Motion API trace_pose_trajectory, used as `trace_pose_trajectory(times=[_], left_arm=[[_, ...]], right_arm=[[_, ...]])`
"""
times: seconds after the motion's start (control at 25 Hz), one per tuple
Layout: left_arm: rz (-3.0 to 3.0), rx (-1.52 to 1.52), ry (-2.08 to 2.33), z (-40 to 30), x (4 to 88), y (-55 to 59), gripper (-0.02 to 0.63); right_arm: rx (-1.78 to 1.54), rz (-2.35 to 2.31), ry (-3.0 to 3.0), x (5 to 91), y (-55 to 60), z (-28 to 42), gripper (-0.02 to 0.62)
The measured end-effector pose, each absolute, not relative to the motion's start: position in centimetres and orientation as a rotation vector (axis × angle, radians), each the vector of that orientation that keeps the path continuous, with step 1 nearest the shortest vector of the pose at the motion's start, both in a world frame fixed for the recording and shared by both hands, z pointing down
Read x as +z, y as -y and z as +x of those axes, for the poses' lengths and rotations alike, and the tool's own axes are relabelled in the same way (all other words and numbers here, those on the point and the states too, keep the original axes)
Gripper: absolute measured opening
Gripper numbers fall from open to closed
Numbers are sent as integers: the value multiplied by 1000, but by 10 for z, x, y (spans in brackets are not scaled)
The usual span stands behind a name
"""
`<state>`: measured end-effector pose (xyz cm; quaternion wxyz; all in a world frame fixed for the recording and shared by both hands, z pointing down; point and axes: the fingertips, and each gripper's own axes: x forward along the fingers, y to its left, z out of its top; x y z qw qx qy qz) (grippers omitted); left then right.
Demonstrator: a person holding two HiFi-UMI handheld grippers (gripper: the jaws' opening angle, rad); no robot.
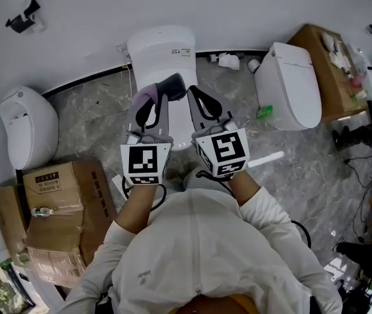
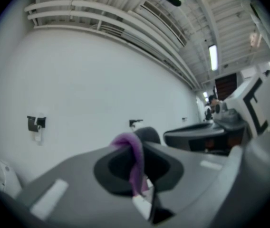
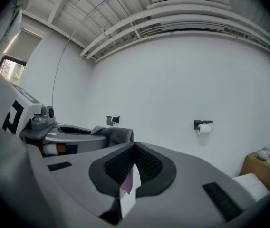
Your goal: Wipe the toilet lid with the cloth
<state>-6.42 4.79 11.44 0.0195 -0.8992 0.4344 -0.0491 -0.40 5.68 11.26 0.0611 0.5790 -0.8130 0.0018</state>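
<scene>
wall (image 1: 251, 5): white | floor (image 1: 94, 106): grey, marbled | cardboard boxes (image 1: 68, 195): left | strip light (image 2: 213, 57): on | window (image 3: 15, 53): perhaps blinded

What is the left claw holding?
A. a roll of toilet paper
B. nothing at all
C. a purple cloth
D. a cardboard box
C: in the left gripper view, the left claw is shut on a purple cloth, which drapes over the tips and hangs down between them.
</scene>
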Motion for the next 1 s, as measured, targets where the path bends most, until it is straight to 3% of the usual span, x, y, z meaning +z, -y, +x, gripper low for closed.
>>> trace_pose_trajectory(times=[1.0], left_arm=[[-2780,-112,-1319,-59,99,-73,25]], right_arm=[[-55,1757,2448,110,-78,0,15]])
